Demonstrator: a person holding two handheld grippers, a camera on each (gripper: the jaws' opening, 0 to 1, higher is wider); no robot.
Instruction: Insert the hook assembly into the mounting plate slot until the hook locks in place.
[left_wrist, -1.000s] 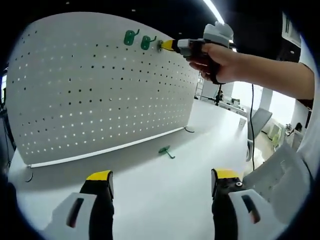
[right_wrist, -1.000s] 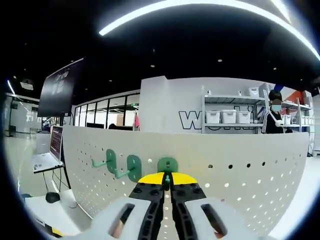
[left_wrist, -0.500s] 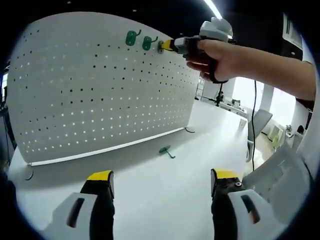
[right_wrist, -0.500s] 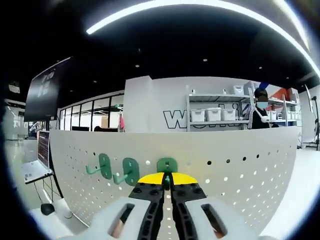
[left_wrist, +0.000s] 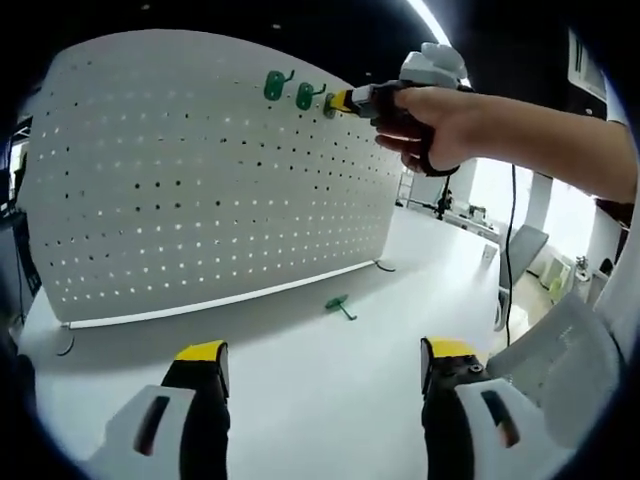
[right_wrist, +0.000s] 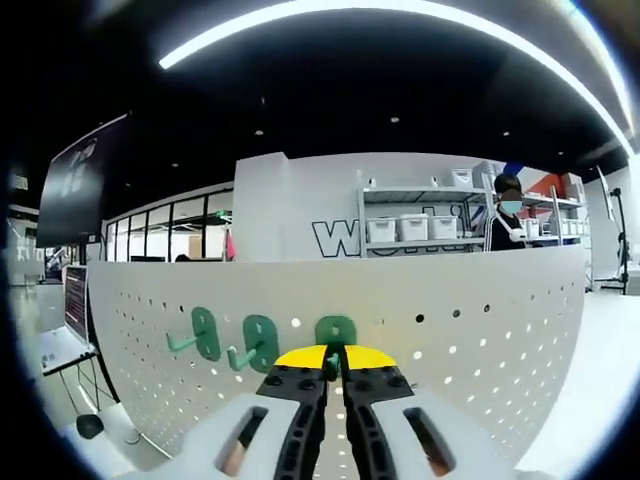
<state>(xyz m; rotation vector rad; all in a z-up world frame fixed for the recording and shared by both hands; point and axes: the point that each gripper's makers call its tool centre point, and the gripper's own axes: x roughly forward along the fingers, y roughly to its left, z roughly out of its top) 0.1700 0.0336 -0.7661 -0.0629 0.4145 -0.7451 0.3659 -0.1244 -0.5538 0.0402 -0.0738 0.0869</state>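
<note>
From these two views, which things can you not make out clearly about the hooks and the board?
- Right gripper view: the third green hook is partly covered by the right gripper; its seating in the pegboard cannot be told.
- Left gripper view: that hook is too small, and the right gripper hides it partly.
- Left gripper view: the loose hook on the table is too small for its shape.
- Both views: the board's back is hidden.

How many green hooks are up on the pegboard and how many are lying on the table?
Green hooks on the pegboard: 3, the last held by the right hand-held gripper
Green hook lying on the table: 1
Total: 4
</note>
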